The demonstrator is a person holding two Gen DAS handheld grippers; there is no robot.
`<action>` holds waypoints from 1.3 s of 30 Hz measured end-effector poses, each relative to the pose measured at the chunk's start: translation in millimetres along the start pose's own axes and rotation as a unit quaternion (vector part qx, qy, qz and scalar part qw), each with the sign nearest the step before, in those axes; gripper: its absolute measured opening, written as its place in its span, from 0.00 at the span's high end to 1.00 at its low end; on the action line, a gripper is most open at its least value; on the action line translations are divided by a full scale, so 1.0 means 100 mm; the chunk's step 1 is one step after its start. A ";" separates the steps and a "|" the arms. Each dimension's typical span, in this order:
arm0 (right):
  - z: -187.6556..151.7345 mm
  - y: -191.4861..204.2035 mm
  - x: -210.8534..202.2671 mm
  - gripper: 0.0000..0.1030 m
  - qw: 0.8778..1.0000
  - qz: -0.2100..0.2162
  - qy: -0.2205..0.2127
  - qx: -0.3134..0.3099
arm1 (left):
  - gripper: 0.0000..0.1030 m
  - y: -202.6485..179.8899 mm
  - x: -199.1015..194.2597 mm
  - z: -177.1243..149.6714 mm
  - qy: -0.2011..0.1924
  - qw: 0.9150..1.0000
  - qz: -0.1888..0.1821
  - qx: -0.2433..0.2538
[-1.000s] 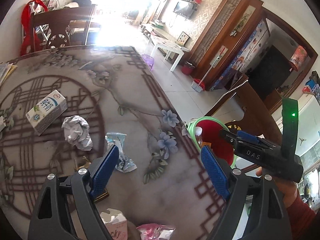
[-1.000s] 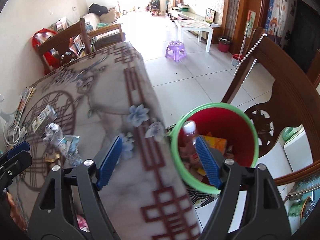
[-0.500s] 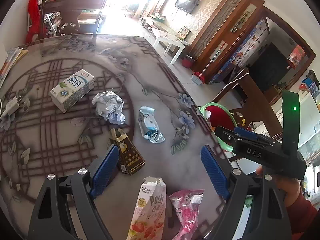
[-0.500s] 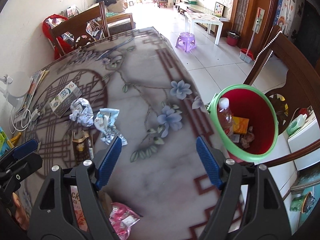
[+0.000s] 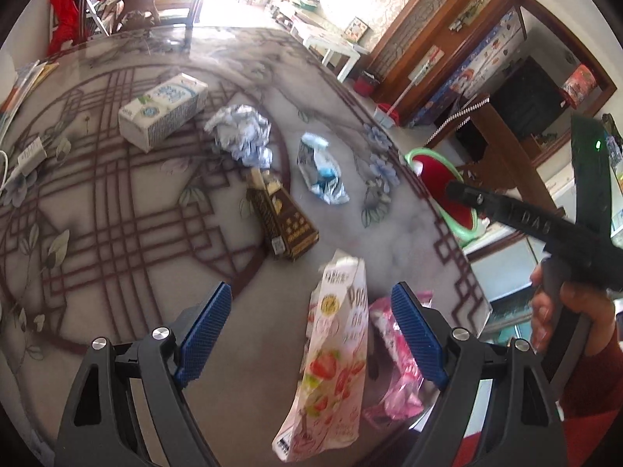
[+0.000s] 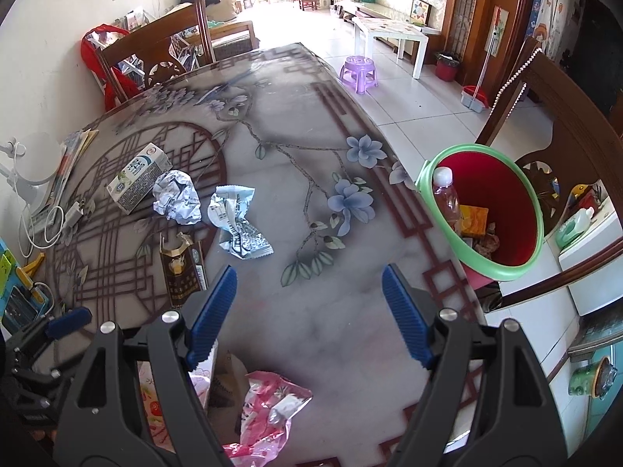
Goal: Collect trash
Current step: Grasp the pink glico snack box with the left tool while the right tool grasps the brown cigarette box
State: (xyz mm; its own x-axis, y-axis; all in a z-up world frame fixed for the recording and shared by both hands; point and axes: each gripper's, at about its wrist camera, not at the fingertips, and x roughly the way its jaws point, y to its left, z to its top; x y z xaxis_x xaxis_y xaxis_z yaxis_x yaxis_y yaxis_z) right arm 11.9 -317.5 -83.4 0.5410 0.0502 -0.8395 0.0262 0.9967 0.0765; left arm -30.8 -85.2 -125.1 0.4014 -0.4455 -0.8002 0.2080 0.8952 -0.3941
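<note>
On the near edge of the patterned table (image 6: 303, 124), two pieces of trash lie closest to both tools: a strawberry Pocky box (image 5: 335, 369) and a pink wrapper (image 6: 268, 401) just beside it. Left gripper (image 5: 311, 330) has jaws apart, nothing clamped; the Pocky box sits btwn its pads in the left wrist view, long axis running roughly along the tool's pointing line, top end away from cam. Contact w/ pads not visible, looks apart. Right gripper (image 6: 309, 311) also apart & empty, hovering over bare table w/ the pink wrapper below its fingers, slightly toward its left finger. Farther out: brown carton (image 5: 282, 220), silver-blue packet (image 5: 321, 173), crumpled paper (image 5: 241, 138), milk carton (image 5: 163, 109), all well apart from either tool. Red bin w/ green rim (image 6: 483, 210) stands off the table's right edge, nearer right hand; already holds a bottle & scraps. Judgement: left is better placed for the Pocky box, right for the wrapper; box partly blurred so exact tilt is unclear, prob. lying flat.
</note>
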 end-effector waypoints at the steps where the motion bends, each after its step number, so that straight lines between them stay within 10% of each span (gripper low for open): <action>1: -0.02 0.00 0.00 0.27 1.000 0.000 0.000 0.001 | 0.22 0.00 0.02 -0.03 0.007 1.000 -0.001 0.004; 21: -0.19 0.04 -0.14 0.25 1.000 -0.009 -0.001 0.014 | 0.35 0.07 0.67 -0.24 0.086 0.995 -0.042 -0.017; 27: -0.21 0.08 -0.08 0.25 1.000 -0.002 0.012 0.010 | 0.70 0.05 0.62 -0.19 0.079 0.994 -0.069 -0.015; 39: -0.13 0.28 0.06 0.25 0.999 0.014 0.028 -0.021 | 0.71 0.26 0.23 -0.04 0.019 0.996 -0.058 -0.071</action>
State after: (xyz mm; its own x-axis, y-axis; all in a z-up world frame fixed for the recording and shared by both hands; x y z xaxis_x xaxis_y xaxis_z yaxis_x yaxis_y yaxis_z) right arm 4.9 -288.5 -93.7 0.4929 0.0796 -0.8664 -0.0238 0.9967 0.0780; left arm -19.7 -72.6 -155.4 0.3467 -0.5477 -0.7615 0.1222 0.8313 -0.5422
